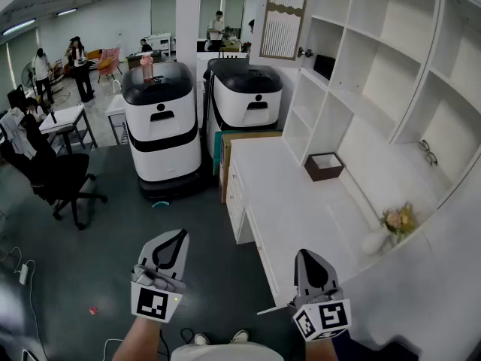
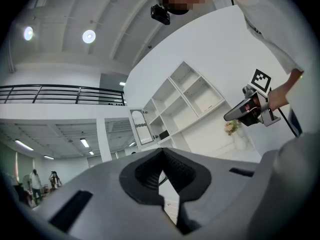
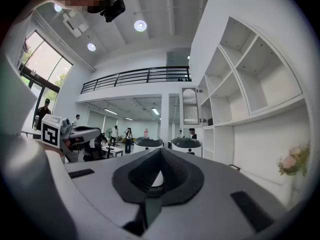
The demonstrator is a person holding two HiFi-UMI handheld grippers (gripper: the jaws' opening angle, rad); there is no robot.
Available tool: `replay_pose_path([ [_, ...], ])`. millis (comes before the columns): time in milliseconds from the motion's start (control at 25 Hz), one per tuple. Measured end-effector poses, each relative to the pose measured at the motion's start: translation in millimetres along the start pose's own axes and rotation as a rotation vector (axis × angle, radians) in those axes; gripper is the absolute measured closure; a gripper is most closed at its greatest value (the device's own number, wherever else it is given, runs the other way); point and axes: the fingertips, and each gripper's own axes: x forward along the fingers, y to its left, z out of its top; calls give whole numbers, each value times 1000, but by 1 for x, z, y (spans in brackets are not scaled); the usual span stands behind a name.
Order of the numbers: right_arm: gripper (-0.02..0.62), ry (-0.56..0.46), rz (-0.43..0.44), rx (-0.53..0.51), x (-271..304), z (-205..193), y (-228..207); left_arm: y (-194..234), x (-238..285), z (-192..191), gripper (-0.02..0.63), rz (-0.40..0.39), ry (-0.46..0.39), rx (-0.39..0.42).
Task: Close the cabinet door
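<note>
Barely begun, by the look of it. Finds the cabinet door swung wide open high on the shelving, above the far edge of the worktop. Keeps the left gripper off the near edge over the floor and the right gripper at the near corner, both well apart from the door, jaws pressed together on nothing. Leaves everything to do: reaching up to the door and pushing it flush.

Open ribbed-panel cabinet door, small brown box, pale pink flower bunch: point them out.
Open ribbed-panel cabinet door (image 1: 284, 17), head view, panel centre.
Small brown box (image 1: 328, 175), head view, near wall.
Pale pink flower bunch (image 1: 398, 219), head view, blooms.
</note>
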Motion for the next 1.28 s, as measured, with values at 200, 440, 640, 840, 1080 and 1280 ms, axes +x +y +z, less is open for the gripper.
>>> replay_pose_path([
  [200,598,-9,16,14,6,0,-5,1,8,-1,601,-3,1,12],
  [440,598,-25,35,20,16,3,-16,5,21,-1,601,22,-12,-10],
  [640,598,-33,52,25,23,-1,-30,9,38,-4,531,82,-28,-162],
  [840,598,-42,76,27,34,-7,-44,18,65,-7,426,110,-18,-155],
  [1080,597,-41,89,21,70,-13,-56,35,115,-20,348,108,-22,-157],
  [1280,597,-28,51,-2,128,-22,-68,67,187,-59,328,81,-49,-182],
])
